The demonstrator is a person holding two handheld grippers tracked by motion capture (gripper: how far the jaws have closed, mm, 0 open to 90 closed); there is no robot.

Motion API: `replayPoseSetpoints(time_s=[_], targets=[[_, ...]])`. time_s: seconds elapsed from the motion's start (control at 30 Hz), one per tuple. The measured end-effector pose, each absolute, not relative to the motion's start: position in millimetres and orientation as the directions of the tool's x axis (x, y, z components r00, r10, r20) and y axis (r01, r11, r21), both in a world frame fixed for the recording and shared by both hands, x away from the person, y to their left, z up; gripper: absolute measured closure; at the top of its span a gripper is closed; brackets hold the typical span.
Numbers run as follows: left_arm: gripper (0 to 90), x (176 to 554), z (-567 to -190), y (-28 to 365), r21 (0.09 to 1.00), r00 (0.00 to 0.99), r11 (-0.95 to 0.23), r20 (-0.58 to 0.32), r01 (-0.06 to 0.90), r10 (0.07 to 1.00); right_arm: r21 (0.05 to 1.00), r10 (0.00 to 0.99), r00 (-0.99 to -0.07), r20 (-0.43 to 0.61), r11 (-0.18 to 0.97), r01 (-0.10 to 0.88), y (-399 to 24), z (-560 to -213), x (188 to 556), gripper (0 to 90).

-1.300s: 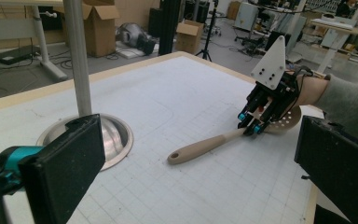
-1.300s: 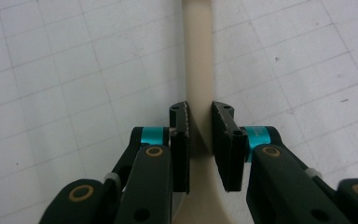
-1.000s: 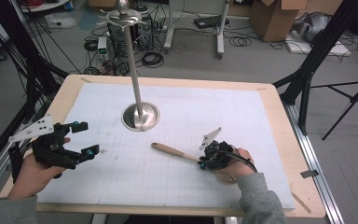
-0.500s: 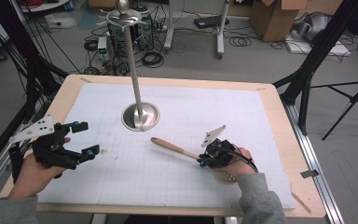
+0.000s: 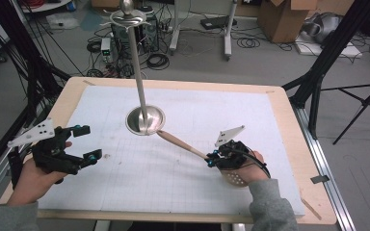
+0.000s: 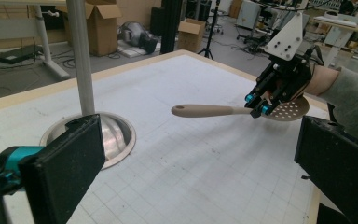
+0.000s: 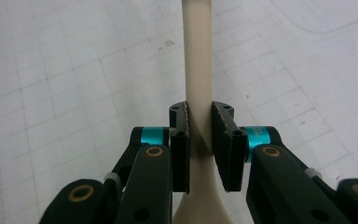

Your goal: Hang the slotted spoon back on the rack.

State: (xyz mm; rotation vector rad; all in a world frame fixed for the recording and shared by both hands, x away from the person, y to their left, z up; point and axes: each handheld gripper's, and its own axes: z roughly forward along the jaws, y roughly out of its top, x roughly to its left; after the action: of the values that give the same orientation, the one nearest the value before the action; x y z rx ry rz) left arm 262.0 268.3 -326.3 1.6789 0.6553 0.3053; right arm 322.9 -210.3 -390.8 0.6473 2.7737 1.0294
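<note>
From the high view, the right gripper is clamping a long beige slotted spoon, lifting its handle tip toward the shiny metal stand on the white grid mat. The left gripper is waiting with jaws apart.

Along the left gripper view, the spoon is hanging in the air; it might bump the pole.

Looking down the right gripper view, the pads are pinching the thin neck; it might twist or slip.
</note>
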Motion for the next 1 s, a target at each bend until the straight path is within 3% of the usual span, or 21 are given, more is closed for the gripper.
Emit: replayPoseSetpoints(time_s=[1.0], targets=[[2.0, 262.7, -327.7, 269.1, 0.962, 0.804, -0.09, -0.162, 0.258, 0.571, 0.841, 0.436, -0.896, 0.081, 0.453, 0.296, -238.6, -344.7, 313.9, 78.0]])
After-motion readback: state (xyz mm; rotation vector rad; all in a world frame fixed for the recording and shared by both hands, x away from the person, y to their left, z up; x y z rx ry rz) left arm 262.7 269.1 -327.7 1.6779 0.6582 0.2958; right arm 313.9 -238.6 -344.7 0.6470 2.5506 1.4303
